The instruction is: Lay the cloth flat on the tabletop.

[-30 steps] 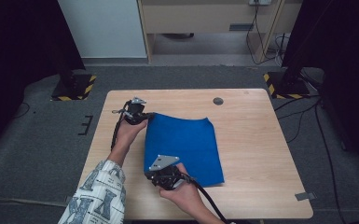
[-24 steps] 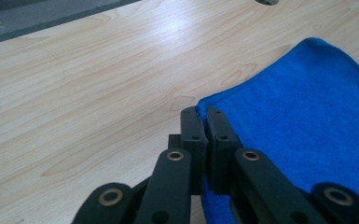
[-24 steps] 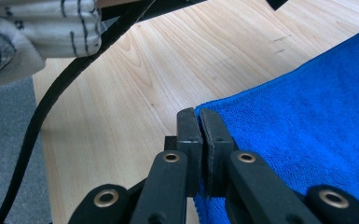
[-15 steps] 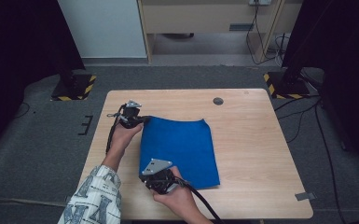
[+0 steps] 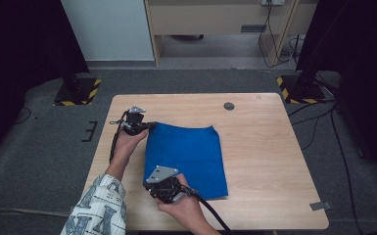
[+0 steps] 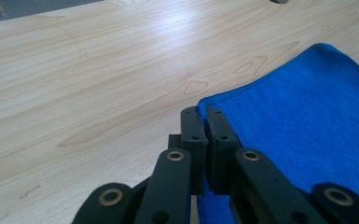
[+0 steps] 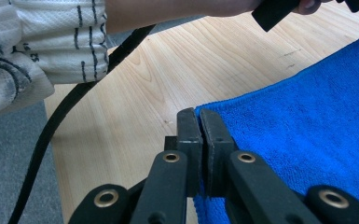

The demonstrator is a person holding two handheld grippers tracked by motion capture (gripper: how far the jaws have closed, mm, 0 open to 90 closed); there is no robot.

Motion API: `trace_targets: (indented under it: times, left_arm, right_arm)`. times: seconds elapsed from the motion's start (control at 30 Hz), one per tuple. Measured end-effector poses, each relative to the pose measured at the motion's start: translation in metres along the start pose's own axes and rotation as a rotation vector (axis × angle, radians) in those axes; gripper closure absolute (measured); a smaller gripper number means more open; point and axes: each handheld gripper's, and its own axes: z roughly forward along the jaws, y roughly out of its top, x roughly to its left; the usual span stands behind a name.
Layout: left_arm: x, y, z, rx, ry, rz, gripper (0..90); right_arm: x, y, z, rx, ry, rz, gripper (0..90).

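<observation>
High view: I have the left gripper (image 5: 149,126) and right gripper (image 5: 152,183) each clenched on 1 left-edge corner of the blue cloth (image 5: 191,154), lying flat on the table (image 5: 264,147), probably ready for folding.

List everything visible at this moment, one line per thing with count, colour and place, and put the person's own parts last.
cloth: 1, blue, lying flat on the left-centre of the table, both left corners pinched
table: 1, light wood, middle of the high view
round disc: 1, dark grey, far side of the table top
stand bases: 2, black with yellow-black stripes, on the floor at the table's far corners
cabinet: 1, beige, on the floor beyond the table
floor: 1, grey carpet, around the table
left claw: 1, black, shut on the cloth's far left corner
right claw: 1, black, shut on the cloth's near left corner
sleeve: 1, white patterned, bottom left
</observation>
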Motion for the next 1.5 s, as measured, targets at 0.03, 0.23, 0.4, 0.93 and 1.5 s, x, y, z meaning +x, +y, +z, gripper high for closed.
trace_targets:
  times: [0.03, 0.23, 0.4, 0.93, 1.5]
  left_arm:
    - [0.001, 0.0, 0.0, 0.002, -0.001, -0.001, 87.1]
    - [0.006, 0.003, -0.008, 0.002, 0.014, 0.004, 87.1]
    - [0.014, 0.002, -0.019, 0.004, 0.031, -0.002, 87.0]
    - [-0.014, 0.017, -0.008, 0.022, 0.048, 0.015, 86.2]
    - [-0.073, 0.036, 0.057, 0.067, 0.002, 0.035, 85.8]
  right_arm:
    - [0.0, 0.001, 0.001, 0.002, -0.001, -0.001, 87.9]
    - [0.005, 0.008, 0.009, -0.006, 0.006, 0.006, 87.9]
    - [0.01, 0.016, 0.019, -0.015, 0.013, 0.018, 87.8]
    - [-0.002, -0.003, -0.01, -0.045, 0.019, 0.055, 87.8]
    - [-0.034, -0.052, -0.058, -0.031, -0.023, 0.099, 87.9]
